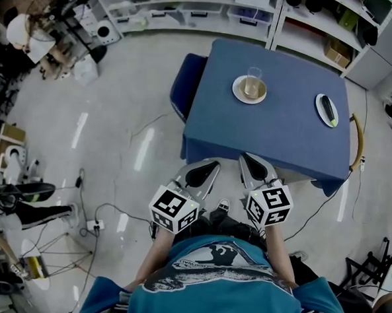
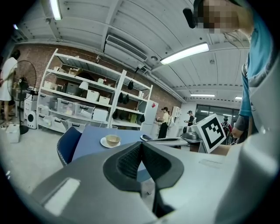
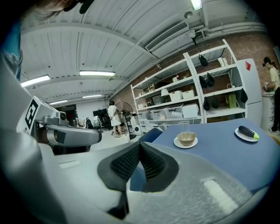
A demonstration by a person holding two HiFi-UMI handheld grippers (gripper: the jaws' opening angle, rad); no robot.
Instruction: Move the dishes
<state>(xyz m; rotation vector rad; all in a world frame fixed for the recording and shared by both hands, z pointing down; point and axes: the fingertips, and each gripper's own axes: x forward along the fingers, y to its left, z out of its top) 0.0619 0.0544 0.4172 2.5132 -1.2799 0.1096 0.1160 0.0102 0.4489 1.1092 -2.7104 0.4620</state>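
Observation:
A blue-clothed table stands ahead of me. On it sits a white saucer carrying a small tan bowl and a clear glass. Farther right lies a white plate with a dark vegetable on it. My left gripper and right gripper hover side by side at the table's near edge, both shut with nothing between the jaws. In the left gripper view the saucer and bowl show beyond the touching pads.
A blue chair is tucked at the table's left side and a wooden chair at its right. White shelving lines the back wall. A fan, cables and gear crowd the floor at left. People stand far off.

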